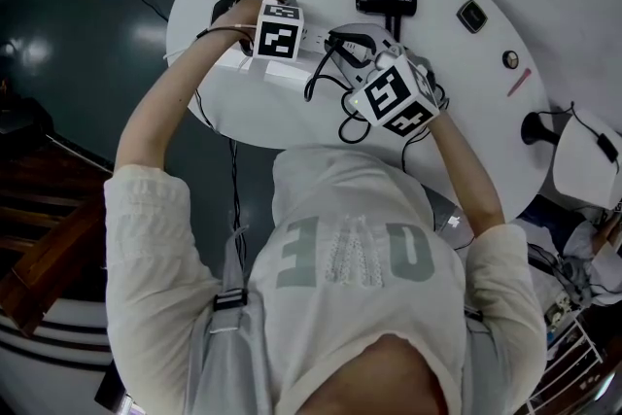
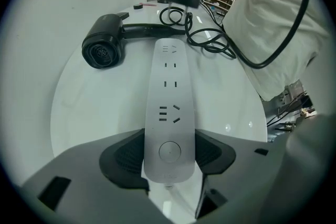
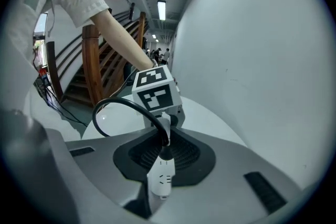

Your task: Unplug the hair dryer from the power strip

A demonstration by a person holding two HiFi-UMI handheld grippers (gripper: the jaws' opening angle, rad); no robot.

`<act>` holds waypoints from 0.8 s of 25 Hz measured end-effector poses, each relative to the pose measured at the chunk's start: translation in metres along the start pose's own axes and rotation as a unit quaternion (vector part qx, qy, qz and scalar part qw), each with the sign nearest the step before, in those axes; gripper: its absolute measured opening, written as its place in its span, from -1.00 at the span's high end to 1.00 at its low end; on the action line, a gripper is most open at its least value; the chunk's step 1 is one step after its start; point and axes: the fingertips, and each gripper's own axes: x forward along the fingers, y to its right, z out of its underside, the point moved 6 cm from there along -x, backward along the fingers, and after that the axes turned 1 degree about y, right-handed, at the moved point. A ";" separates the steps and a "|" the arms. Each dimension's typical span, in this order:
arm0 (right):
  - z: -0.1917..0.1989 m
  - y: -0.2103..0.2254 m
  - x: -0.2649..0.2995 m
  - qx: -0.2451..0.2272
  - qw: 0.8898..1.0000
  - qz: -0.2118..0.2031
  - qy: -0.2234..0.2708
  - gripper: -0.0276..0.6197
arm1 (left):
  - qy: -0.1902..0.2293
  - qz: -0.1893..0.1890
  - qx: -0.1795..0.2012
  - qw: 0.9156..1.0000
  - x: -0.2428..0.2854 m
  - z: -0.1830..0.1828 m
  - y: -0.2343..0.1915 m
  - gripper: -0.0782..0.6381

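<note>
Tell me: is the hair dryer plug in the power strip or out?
Out. The right gripper holds the white plug; visible sockets on the power strip are empty.

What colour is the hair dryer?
The hair dryer is black all over. The left gripper view shows it best.

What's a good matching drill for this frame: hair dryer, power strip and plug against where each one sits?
Things:
1. hair dryer
2. power strip
3. plug

Places:
A. held in the right gripper, out of every socket
B. lying on the table, nothing touching it
C. clamped at its button end by the left gripper

Pairs: 1-B, 2-C, 3-A
</note>
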 end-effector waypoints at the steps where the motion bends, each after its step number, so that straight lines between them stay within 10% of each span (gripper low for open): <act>1: 0.003 -0.005 0.003 0.000 1.000 -0.011 -0.009 0.76 | 0.000 0.000 0.000 1.000 0.000 0.000 0.000 0.03; 8: 0.042 -0.028 0.031 0.184 0.973 -0.103 -0.089 0.76 | 0.002 -0.002 0.001 1.000 -0.001 0.001 0.000 0.03; 16: 0.065 -0.046 0.040 0.169 0.974 -0.106 -0.112 0.75 | 0.008 -0.002 0.001 1.000 -0.001 0.002 0.001 0.03; 20: 0.065 -0.055 0.043 0.174 0.970 -0.128 -0.108 0.34 | 0.007 -0.002 0.001 1.000 -0.001 0.001 0.000 0.03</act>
